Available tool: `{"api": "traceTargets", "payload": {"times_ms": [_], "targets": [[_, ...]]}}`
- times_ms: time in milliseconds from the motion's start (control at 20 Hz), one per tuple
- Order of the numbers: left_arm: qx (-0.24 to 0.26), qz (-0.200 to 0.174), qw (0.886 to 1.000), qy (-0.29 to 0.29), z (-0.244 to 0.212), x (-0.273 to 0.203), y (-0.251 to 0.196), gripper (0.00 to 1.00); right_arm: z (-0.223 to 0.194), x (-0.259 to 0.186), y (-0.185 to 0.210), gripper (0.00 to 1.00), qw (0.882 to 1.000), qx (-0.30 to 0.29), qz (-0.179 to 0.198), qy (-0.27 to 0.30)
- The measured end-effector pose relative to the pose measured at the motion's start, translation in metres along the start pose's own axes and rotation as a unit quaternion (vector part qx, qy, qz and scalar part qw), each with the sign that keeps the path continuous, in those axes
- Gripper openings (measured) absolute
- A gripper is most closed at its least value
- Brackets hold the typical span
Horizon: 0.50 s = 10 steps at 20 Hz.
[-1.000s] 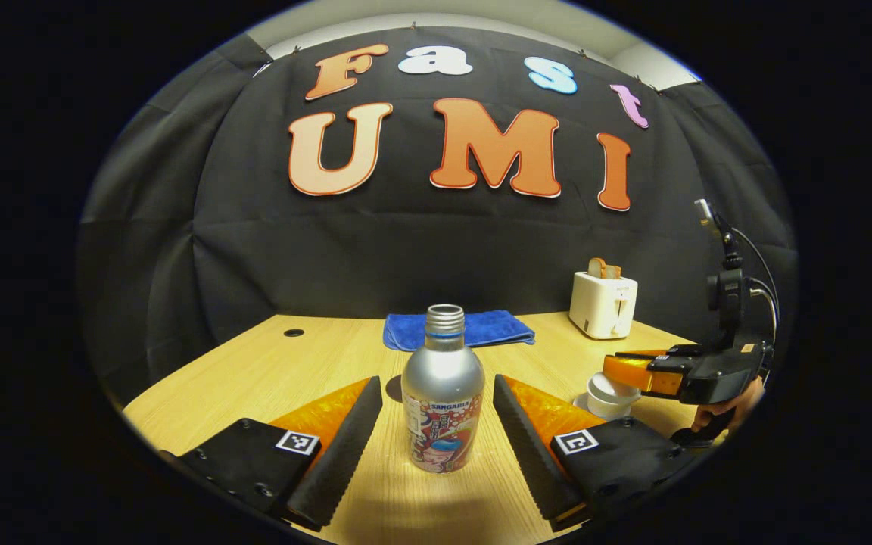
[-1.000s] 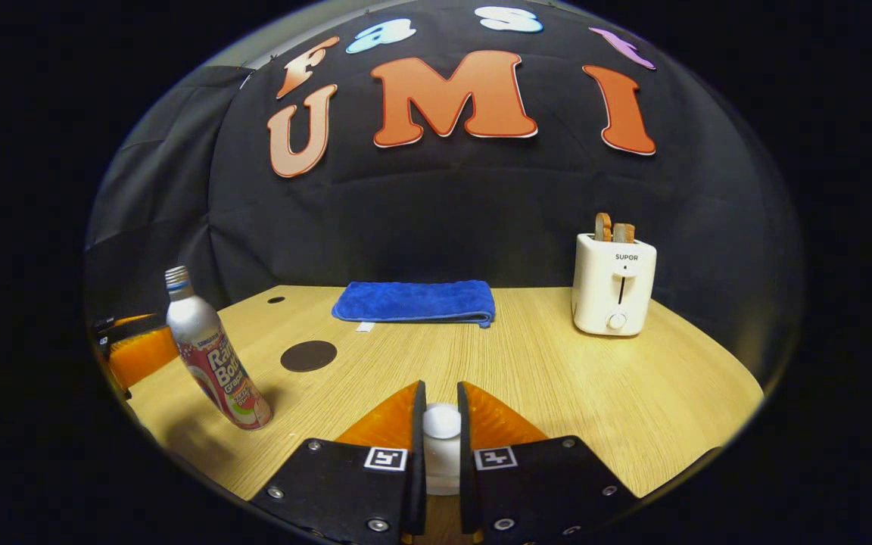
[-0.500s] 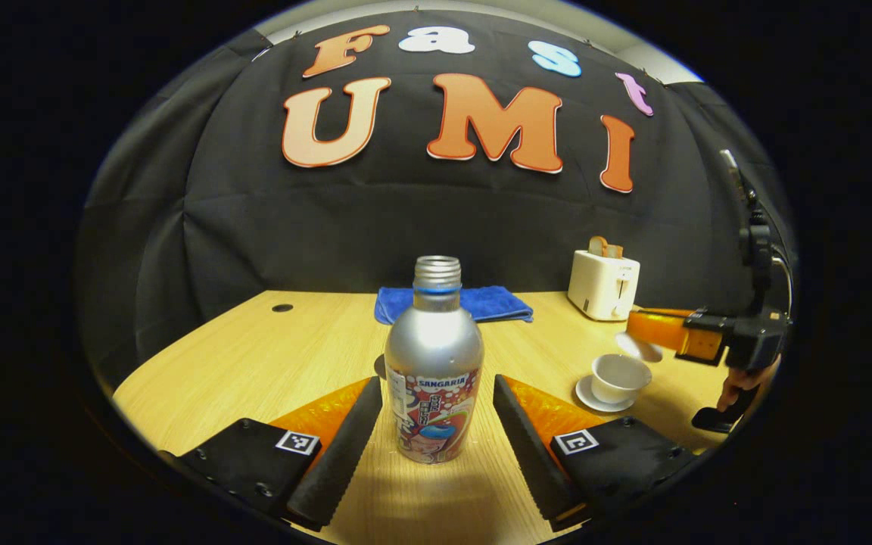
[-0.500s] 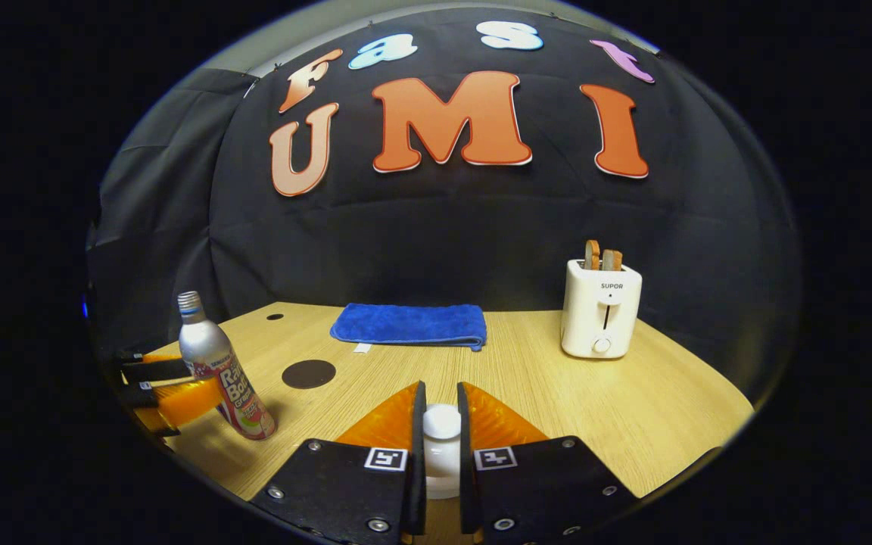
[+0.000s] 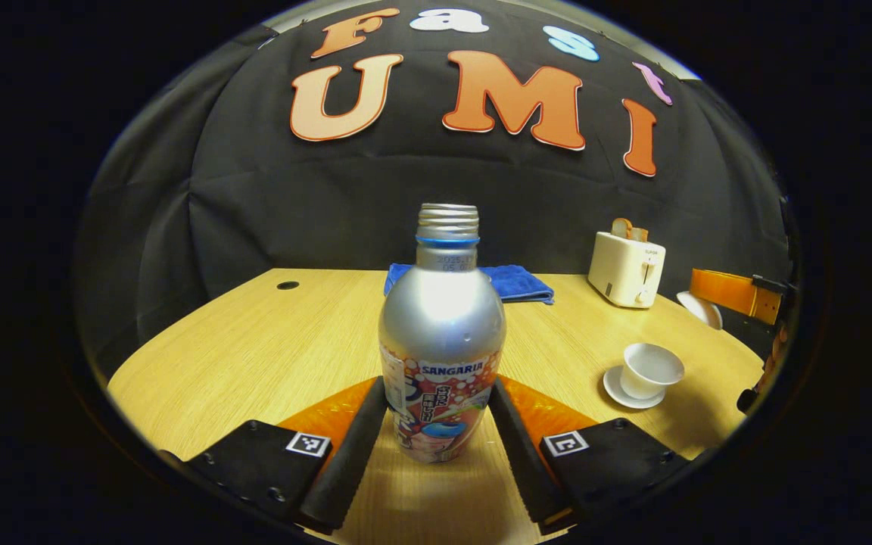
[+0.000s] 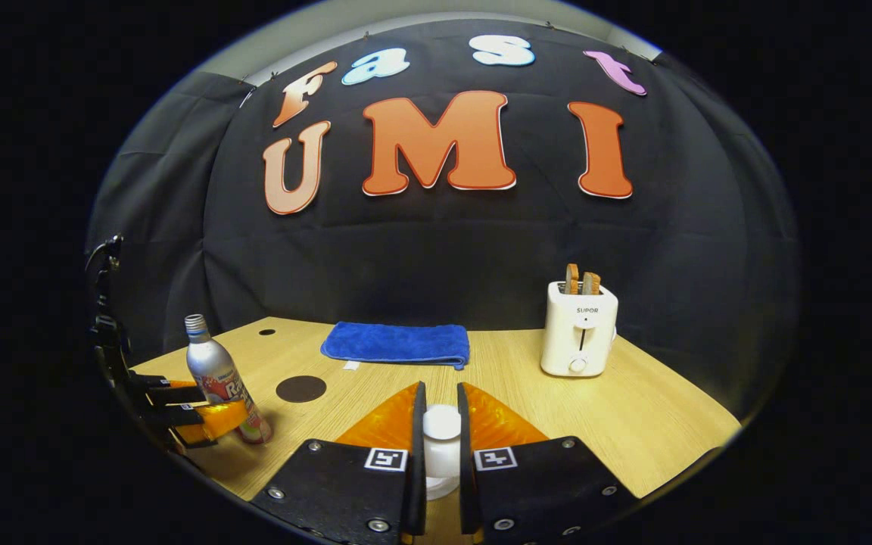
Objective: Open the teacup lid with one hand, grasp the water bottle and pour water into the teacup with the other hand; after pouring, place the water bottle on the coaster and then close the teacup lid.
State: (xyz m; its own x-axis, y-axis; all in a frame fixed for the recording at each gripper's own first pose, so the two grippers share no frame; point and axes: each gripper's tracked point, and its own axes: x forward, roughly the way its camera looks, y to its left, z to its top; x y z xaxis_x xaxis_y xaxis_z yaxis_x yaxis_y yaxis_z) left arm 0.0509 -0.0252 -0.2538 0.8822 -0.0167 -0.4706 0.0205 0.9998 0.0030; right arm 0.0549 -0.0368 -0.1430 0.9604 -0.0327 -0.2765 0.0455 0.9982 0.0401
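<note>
Your left gripper (image 5: 436,439) has its jaws closed against the water bottle (image 5: 441,341), which stands upright on the bench (image 5: 254,348), neck at 12 o'clock. Your right gripper (image 6: 441,446) clamps the teacup lid (image 6: 442,446); the open teacup (image 5: 650,369) sits at 3 o'clock of the bottle.

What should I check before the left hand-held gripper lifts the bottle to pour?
1. Teacup lid off the cup and clamped in the right hand-held gripper: ok.
2. Teacup open, upright on its saucer: ok.
3. Left hand-held gripper with a finger on each side of the water bottle: ok.
4. Both fingers pressing firmly: cannot tell.
5. Bottle uncapped: ok.
6. Coaster free: ok.
</note>
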Motion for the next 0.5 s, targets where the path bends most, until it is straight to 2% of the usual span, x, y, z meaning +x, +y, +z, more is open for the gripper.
{"api": "traceTargets", "payload": {"times_ms": [300,350,500], "targets": [[0.012,0.007,1.000,-0.012,0.005,0.004,0.001,0.84,0.007,-0.004,-0.011,0.17,1.000,0.010,-0.007,-0.008],[0.014,0.011,1.000,-0.018,0.008,0.007,0.002,0.79,0.007,-0.004,-0.011,0.18,1.000,0.011,-0.007,-0.009],[0.013,0.006,1.000,-0.022,0.007,0.008,-0.003,0.79,0.004,-0.006,-0.015,0.18,1.000,0.012,-0.010,-0.006]]}}
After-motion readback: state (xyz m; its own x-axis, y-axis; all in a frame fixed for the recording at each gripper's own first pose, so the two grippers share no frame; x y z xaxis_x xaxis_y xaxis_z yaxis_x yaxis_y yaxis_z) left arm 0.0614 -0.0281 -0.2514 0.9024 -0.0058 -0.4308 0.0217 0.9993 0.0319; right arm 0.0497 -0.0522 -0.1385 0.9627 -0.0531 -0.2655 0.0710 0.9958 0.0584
